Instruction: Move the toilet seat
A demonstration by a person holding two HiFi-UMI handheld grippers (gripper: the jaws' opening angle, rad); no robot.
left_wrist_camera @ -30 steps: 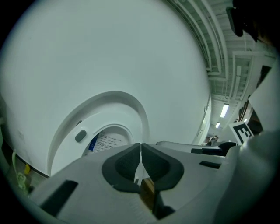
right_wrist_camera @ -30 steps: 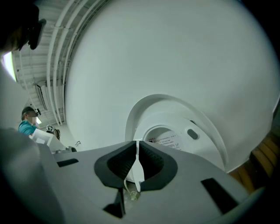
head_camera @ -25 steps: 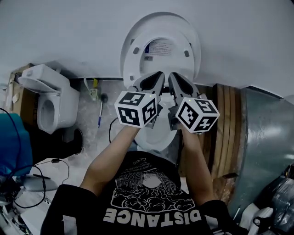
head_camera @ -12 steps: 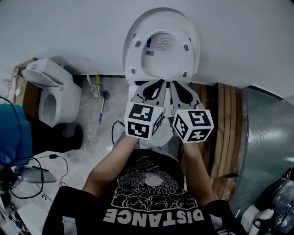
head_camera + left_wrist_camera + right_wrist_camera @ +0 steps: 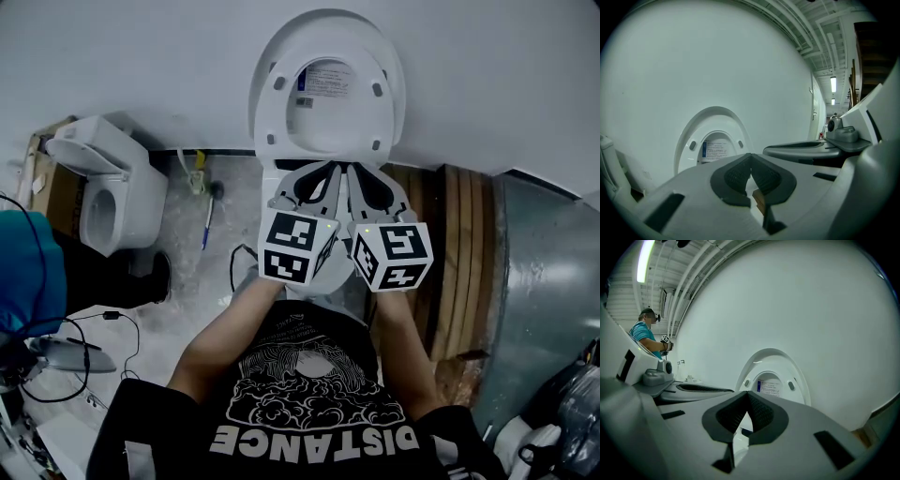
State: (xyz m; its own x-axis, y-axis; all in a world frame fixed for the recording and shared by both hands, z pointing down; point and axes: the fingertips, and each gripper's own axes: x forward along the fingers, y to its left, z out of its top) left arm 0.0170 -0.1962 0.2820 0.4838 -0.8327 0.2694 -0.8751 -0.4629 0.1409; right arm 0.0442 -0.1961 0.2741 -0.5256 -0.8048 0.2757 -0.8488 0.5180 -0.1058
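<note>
The white toilet seat (image 5: pixel 326 89) stands raised against the wall with the lid behind it, a printed label showing in its opening. It also shows in the left gripper view as the seat (image 5: pixel 690 136) and in the right gripper view as the seat (image 5: pixel 800 376). My left gripper (image 5: pixel 322 171) and right gripper (image 5: pixel 362 172) sit side by side just below the seat, over the mostly hidden bowl. Neither touches the seat. The left gripper (image 5: pixel 751 160) is shut with nothing in it. The right gripper (image 5: pixel 748 397) is shut and empty too.
A second white toilet (image 5: pixel 108 202) stands on the floor at left, with a pen (image 5: pixel 206 230) and cables (image 5: pixel 103 333) nearby. Wooden planks (image 5: pixel 459 262) and a metal sheet (image 5: pixel 544 281) lie at right. A person in teal (image 5: pixel 644 336) stands far off.
Both grippers have drawn back from the raised seat toward me and moved closer together. The seat stays upright against the wall.
</note>
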